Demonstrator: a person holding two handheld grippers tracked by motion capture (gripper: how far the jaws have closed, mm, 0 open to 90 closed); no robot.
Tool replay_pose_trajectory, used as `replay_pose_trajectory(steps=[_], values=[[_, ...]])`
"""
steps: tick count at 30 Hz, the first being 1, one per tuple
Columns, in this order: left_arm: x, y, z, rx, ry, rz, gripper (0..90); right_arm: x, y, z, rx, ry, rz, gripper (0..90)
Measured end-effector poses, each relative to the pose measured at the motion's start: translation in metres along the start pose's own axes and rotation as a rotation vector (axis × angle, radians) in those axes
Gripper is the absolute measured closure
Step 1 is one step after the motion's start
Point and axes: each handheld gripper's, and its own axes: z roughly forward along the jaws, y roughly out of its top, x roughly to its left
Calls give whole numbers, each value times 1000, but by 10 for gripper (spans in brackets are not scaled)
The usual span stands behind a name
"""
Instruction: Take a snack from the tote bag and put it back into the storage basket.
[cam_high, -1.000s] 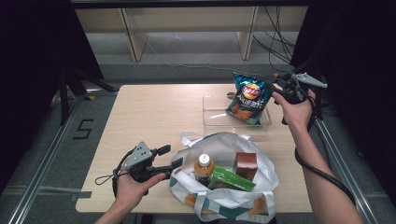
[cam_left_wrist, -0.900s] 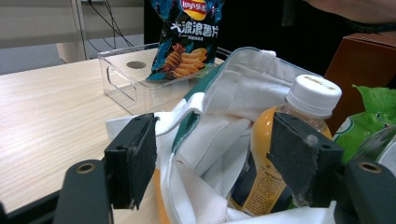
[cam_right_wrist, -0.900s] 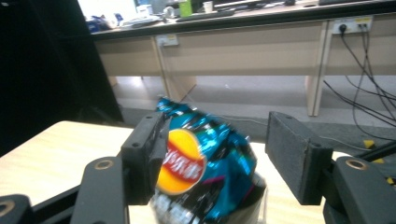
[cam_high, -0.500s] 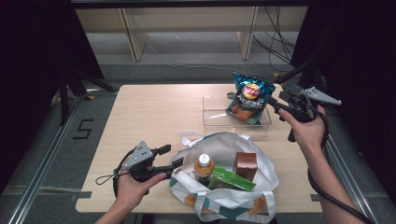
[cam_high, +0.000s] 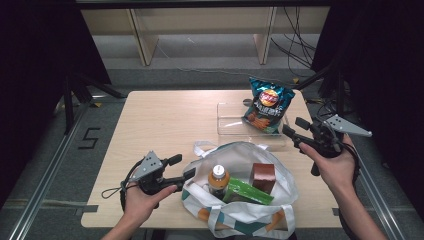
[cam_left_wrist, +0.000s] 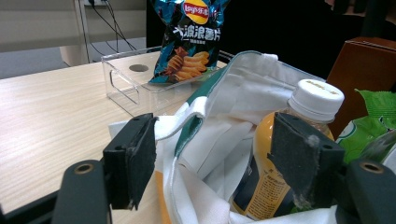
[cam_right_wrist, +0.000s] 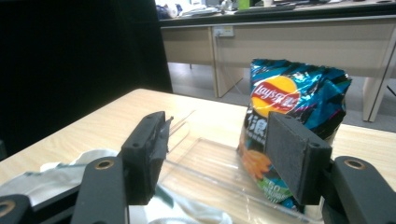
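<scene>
- The left gripper stands with its jaws wide apart at the rim of the tote bag; in the left gripper view the white cloth edge runs up between the two black pads without either pressing on it, so nothing is clamped.
- Just past that rim, toward 1 o'clock in the left gripper view, the orange drink bottle with its white cap stands inside the bag, right behind the right-hand pad (touching or not, I cannot tell).
- In the high view the bottle stands beside a green packet and a brown carton, all inside the bag.
- The right gripper is held above the table at about 3 o'clock, jaws open and empty, pointing toward 10 o'clock.
- The chip bag shows between and beyond its pads in the right gripper view, well clear of both, leaning upright in the clear plastic tray.
- On the wooden table, tray and chip bag lie at about 1 o'clock from the tote (the tote's far edge sits near the tray).
</scene>
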Motion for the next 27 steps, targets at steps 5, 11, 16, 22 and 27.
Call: replay_pose_trajectory(steps=[5,11,16,22,27], values=[[0,1,-1,-15,0,14,308,10,-5,-11,1,22,-10,394],[0,2,0,-12,23,11,303,25,-13,-25,37,44,0,389],[-1,3,1,-13,19,16,302,40,-18,-34,47,65,18,386],[-1,3,2,-15,14,13,303,53,-22,-40,49,100,21,383],[-1,3,1,-11,16,16,302,62,-26,-39,59,142,17,381]])
